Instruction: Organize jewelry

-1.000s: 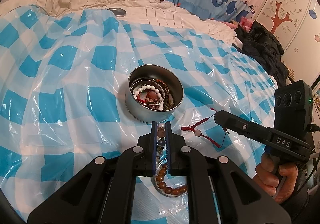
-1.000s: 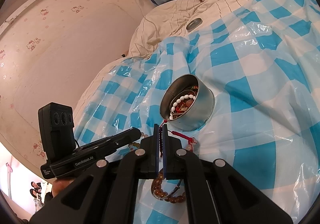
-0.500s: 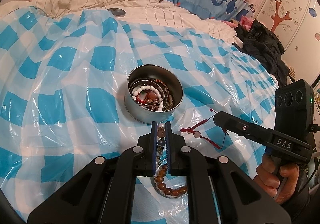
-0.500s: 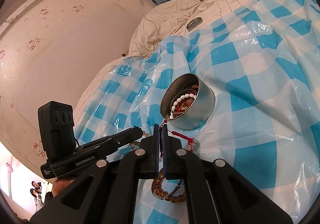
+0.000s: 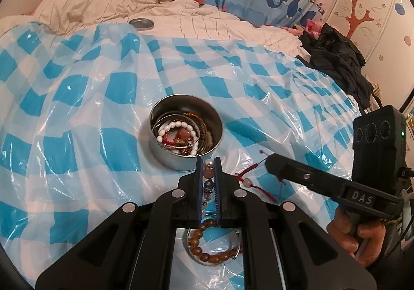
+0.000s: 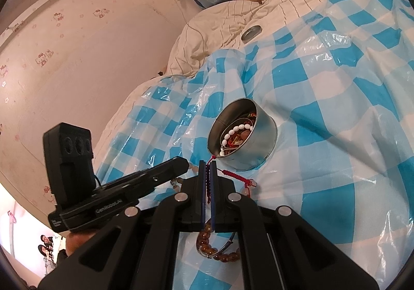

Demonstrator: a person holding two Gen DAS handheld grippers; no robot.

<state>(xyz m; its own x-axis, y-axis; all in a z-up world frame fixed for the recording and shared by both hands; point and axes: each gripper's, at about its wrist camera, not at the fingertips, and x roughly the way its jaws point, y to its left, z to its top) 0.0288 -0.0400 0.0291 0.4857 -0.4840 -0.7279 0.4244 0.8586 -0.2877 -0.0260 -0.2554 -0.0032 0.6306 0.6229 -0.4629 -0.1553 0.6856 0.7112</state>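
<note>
Left tool (image 5: 208, 160) clamps a mixed-bead bracelet (image 5: 208, 173) beside the metal tin (image 5: 165, 158); right tool (image 6: 207, 164) pinches the red cord bracelet (image 6: 234, 176).

Shiny smooth metal tin (image 5: 165, 158); glossy crinkled plastic sheet (image 5: 77, 114); matt striped cloth quilt (image 5: 103, 2); polished wood-look beads (image 5: 207, 256).

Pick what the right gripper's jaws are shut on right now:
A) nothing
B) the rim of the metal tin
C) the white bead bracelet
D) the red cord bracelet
D: in the right wrist view the right gripper is pinched shut on the red cord bracelet, whose cord trails out onto the checked plastic sheet; the white bead bracelet lies inside the metal tin, which the jaws do not touch.
</note>
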